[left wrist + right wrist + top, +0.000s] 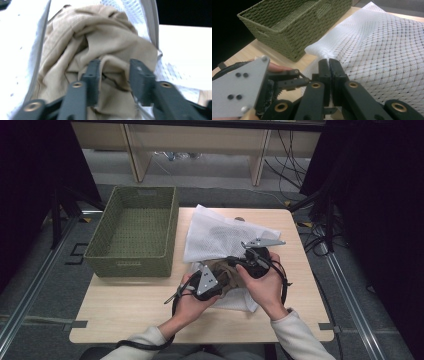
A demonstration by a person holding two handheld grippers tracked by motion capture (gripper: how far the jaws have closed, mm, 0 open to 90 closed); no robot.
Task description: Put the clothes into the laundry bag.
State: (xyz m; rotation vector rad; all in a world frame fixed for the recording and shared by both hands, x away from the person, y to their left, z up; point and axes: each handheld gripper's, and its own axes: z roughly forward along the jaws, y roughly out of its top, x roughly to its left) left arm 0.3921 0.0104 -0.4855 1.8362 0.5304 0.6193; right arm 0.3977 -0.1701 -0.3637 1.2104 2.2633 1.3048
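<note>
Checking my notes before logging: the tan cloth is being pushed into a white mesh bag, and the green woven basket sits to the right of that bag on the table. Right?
Not quite. In the high view the green woven basket sits to the left of the white mesh bag, not the right. The tan cloth at the bag's mouth is as you say.

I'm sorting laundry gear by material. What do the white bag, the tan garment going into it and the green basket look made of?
White bag: synthetic mesh, judging by its open diamond weave, slightly see-through. Tan garment: soft matte fabric, perhaps cotton knit; it folds and creases limply. Green basket: tightly woven cord or paper rope, matte olive, with visible braided rows; the exact fibre is unclear.
</note>
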